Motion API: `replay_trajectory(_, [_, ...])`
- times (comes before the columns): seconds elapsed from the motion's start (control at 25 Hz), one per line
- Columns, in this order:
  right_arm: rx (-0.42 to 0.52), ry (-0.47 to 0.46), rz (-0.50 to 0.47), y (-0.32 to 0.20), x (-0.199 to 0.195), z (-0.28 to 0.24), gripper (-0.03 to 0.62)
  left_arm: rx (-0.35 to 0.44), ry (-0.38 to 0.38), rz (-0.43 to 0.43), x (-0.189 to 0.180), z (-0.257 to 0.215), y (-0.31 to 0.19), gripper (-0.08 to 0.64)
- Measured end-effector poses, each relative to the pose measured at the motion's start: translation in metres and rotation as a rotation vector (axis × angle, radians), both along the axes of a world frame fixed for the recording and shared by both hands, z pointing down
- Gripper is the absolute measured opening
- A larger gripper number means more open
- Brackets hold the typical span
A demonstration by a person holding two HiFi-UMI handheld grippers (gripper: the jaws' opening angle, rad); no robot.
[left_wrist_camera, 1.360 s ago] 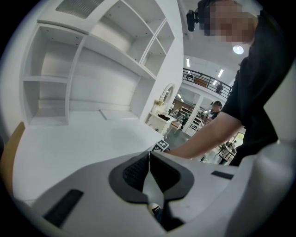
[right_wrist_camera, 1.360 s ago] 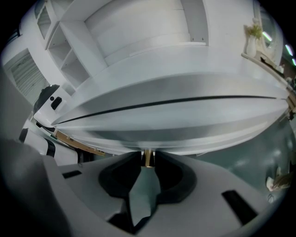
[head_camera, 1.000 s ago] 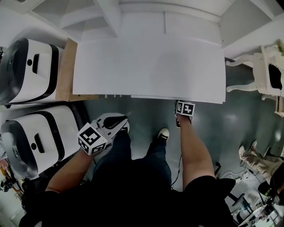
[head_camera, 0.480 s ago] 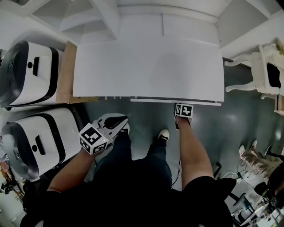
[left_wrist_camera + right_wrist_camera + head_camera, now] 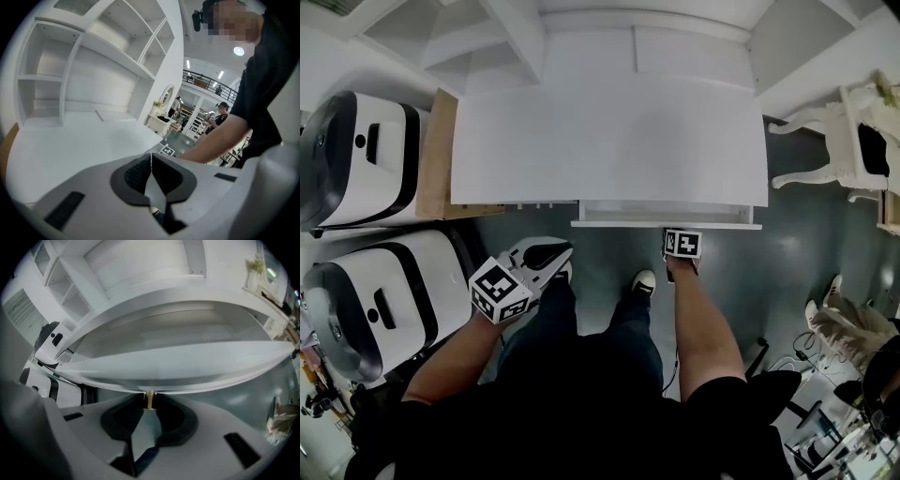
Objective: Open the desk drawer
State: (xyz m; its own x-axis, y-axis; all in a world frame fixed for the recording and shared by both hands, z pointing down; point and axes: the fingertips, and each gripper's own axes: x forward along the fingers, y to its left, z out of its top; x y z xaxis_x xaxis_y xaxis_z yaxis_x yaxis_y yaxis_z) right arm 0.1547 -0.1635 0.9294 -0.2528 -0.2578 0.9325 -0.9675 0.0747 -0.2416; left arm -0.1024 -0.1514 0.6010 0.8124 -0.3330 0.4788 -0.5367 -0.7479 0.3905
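A white desk fills the upper middle of the head view. Its drawer stands partly pulled out from under the right half of the desktop. My right gripper is at the drawer's front, shut on the small brass knob, which shows between the jaws in the right gripper view below the white drawer front. My left gripper hangs to the left below the desk edge, shut with nothing in it. In the left gripper view its jaws meet in front of the desktop.
Two white and black machines stand at the left, beside a brown board. An ornate white chair stands at the right. White shelves rise behind the desk. The person's feet rest on the grey floor.
The drawer has slid out from under the desktop toward me, and my right gripper has come back with its knob. The left gripper has hardly moved.
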Motion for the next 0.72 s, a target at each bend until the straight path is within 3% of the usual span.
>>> replay_trajectory(0.44, [-0.023,0.012,-0.011,0.040,0.000,0.000,0.083,0.011,0.013,0.038,0.015,-0.004,0.008,0.017])
replay_trajectory(0.72, [-0.042,0.063,-0.096,0.069,0.000,-0.001,0.084,0.020,0.017,0.065,0.024,-0.006,0.013,0.017])
